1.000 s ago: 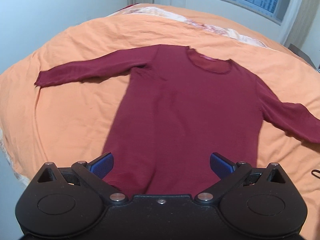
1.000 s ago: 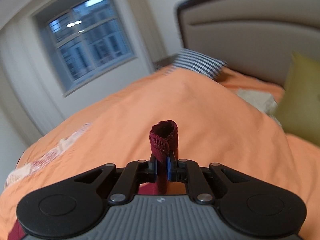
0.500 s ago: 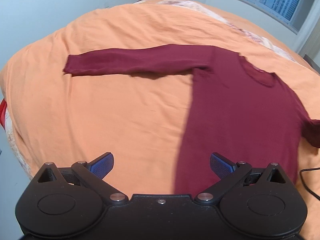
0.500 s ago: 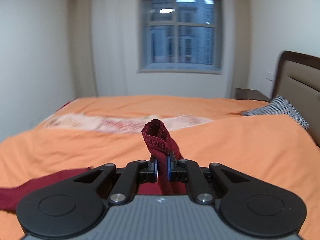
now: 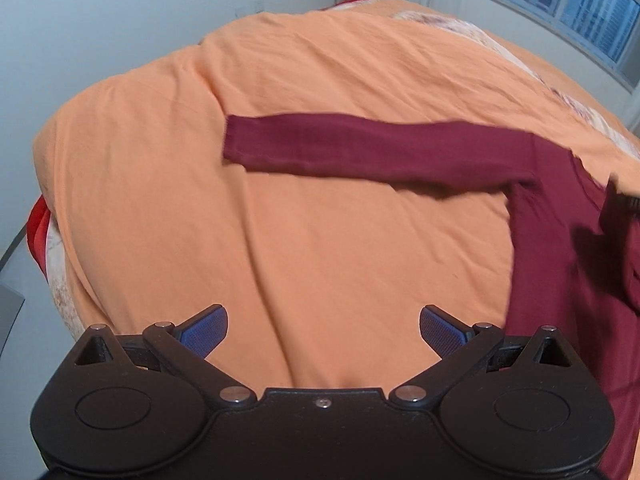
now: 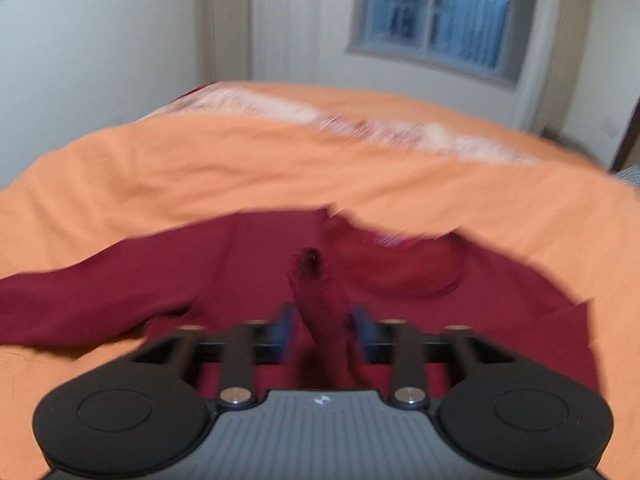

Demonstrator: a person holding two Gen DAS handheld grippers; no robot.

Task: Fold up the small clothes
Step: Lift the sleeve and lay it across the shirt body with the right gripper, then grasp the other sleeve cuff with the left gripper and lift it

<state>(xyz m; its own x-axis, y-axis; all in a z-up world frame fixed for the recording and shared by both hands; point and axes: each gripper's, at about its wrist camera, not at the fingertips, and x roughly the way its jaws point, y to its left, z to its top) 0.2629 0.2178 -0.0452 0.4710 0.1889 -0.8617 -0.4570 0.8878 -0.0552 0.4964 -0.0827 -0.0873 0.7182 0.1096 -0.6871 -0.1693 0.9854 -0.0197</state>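
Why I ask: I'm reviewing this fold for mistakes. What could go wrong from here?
1. The cuff sits between the right gripper's pads over the shirt. The view is blurred and the grip unclear, so the cuff may land bunched or crooked.
2. The left gripper hangs open over bare duvet, short of the outstretched sleeve. Closing here would likely pinch bedding instead.

We see the shirt (image 5: 560,240) lying on the bed (image 5: 280,220), at the right of the left wrist view, one sleeve (image 5: 360,152) stretched out leftward across the cover. Our left gripper (image 5: 323,330) hangs over bare cover, left of the shirt's body. Our right gripper (image 6: 323,330) is above the shirt, before its collar (image 6: 400,264), the other sleeve (image 6: 316,300) between its fingers. Behind the bed is a window (image 6: 432,20).
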